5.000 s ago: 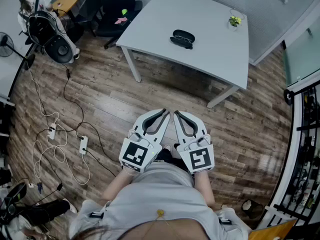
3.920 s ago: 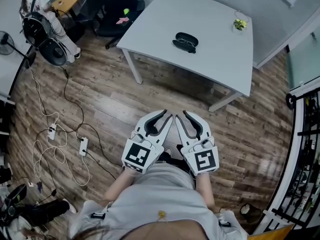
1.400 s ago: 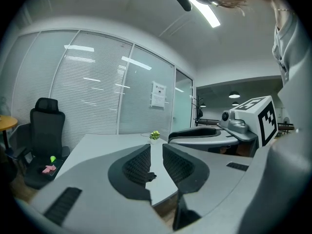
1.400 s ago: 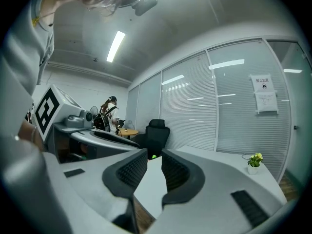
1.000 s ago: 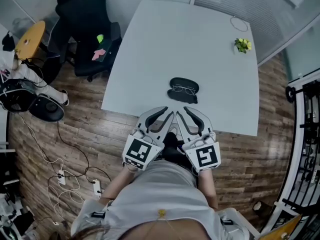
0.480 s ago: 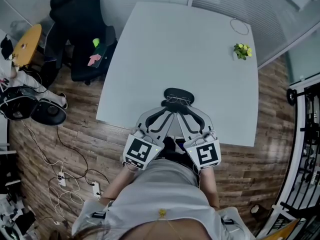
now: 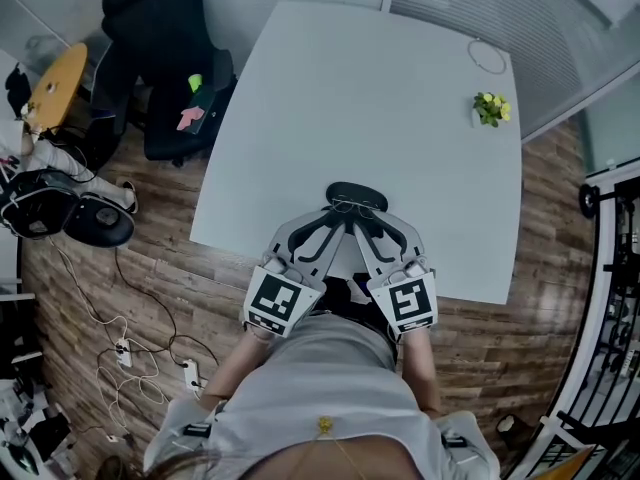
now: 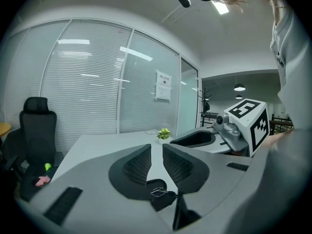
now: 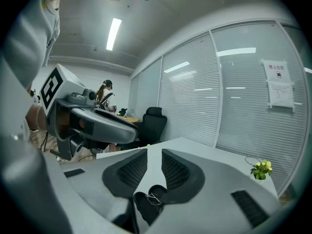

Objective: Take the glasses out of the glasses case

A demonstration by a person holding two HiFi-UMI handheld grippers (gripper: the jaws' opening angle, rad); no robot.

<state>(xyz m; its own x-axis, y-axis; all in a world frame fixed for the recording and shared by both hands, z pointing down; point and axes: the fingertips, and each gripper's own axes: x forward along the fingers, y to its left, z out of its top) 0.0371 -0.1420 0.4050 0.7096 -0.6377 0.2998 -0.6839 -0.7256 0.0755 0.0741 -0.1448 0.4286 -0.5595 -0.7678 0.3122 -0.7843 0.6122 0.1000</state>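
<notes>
left gripper (image 7: 337,221): jaws slightly apart, empty | right gripper (image 7: 363,221): jaws slightly apart, empty | open glasses case (image 7: 356,195) holding glasses (image 8: 158,191) lay on worktop (image 7: 380,98), just beyond both tips

Overhead head cam, two low gripper cams.
Head view looks steeply down at table (image 7: 400,118); gripper views skim across it, sharing glasses case (image 7: 356,194), seemingly plant (image 7: 490,108).

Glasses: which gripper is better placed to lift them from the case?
Right, probably. The left gripper and right gripper are both open nearby, but the glasses line up with the right's gap.
</notes>
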